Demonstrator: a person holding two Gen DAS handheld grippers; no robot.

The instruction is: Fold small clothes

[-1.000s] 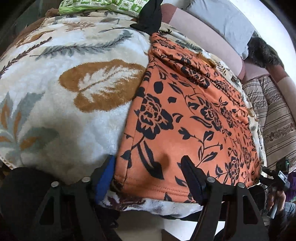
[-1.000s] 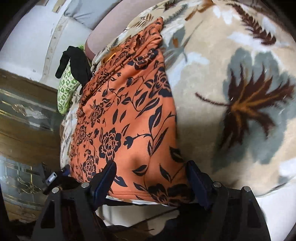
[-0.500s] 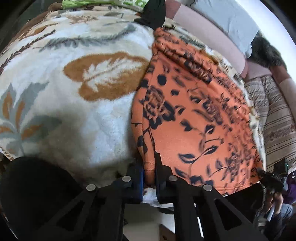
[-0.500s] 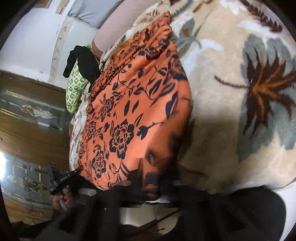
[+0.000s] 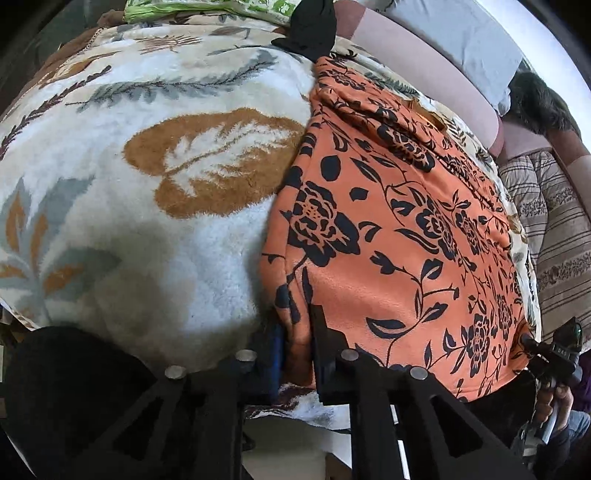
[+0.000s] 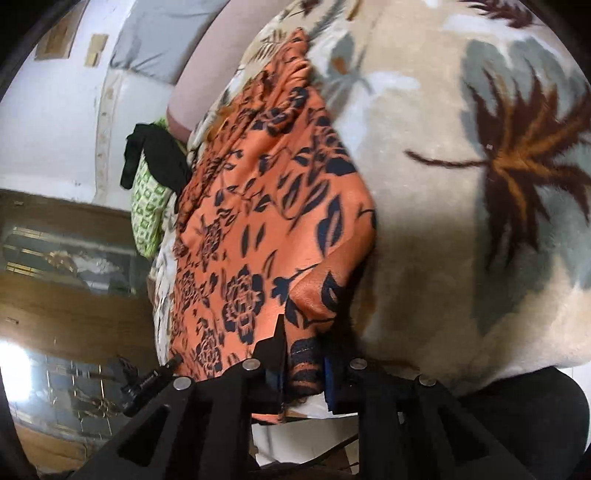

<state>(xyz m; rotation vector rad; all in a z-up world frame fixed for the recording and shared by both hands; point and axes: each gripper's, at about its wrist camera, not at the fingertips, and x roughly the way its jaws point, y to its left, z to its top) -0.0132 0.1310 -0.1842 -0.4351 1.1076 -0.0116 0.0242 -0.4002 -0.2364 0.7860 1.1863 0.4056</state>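
At the near edge of the bed, both tongs have bitten into the hem of the orange floral garment point(image 5: 406, 240). Seen from the left wrist, the left gripper point(image 5: 297, 339) has its jaws drawn narrow, a bunched fold of the garment's near left corner pinched between a blue pad and a black one. From the right wrist, the right gripper point(image 6: 303, 358) has just clamped down as well and has eased a trifle, and its jaws press on a thick roll of the orange cloth at the near right corner, so the fabric there rises into a small peak just beyond the fingers. At the lower right of the left wrist view, the right gripper shows again as a small black device with a hand point(image 5: 554, 402) wrapped round its handle, at the garment's other near corner. Between the two corners the garment lies spread flat, black roses and leaves on orange, running away from the near edge toward the far side, where its upper part is wrinkled into folds. It rests on a plush blanket point(image 5: 147, 206) printed with brown and grey leaves, which stretches wide to either side of it. Further off, beyond the garment's far end, a black piece of clothing point(image 5: 310, 26) lies over a green patterned cloth point(image 5: 207, 7). Farthest, a pinkish cushion point(image 5: 424, 70) and a grey pillow point(image 5: 465, 37) line the white wall.
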